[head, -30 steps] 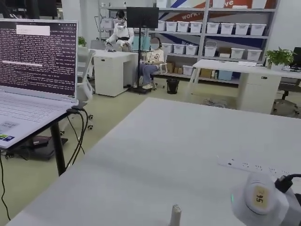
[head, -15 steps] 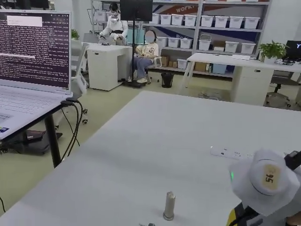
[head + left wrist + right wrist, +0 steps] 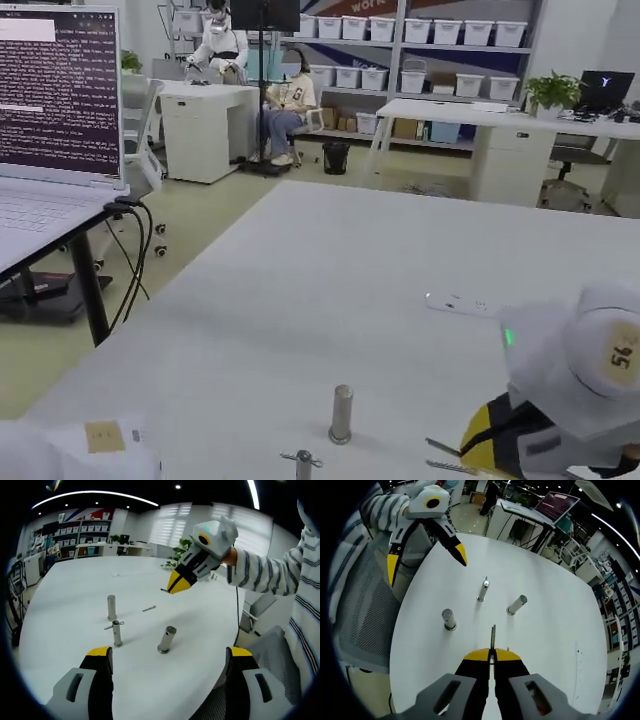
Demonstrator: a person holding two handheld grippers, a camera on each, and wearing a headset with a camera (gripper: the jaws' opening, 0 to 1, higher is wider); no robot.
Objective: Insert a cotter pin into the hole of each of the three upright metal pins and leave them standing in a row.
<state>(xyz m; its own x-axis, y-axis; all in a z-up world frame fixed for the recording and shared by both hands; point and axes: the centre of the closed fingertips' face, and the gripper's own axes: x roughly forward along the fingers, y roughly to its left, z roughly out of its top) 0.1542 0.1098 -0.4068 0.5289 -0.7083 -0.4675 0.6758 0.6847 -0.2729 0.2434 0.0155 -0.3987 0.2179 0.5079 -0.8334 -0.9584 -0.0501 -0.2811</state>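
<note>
**Right gripper view.** The right gripper (image 3: 492,656) rises from the bottom centre. Its jaws are pressed together on a cotter pin (image 3: 493,637), which juts straight ahead of the tips. Above it, three metal pins stand apart from one another on the white table (image 3: 555,645): the left pin (image 3: 449,619), the middle pin (image 3: 483,590) and the right pin (image 3: 516,605). The left gripper (image 3: 427,565) enters at the upper left with its jaws spread wide and nothing between them.

**Left gripper view.** The same wide jaws frame the lower edge. Left of centre, the middle pin carries a fitted cotter pin (image 3: 110,627) crosswise near its top. A loose cotter pin (image 3: 148,608) lies flat on the table near the centre. At the upper right, a striped sleeve (image 3: 260,570) leads to the right gripper, which is held above the table.

**Head view.** A laptop (image 3: 60,110) occupies the upper left and a power strip (image 3: 460,303) lies right of centre. The right gripper sits at the lower right.
</note>
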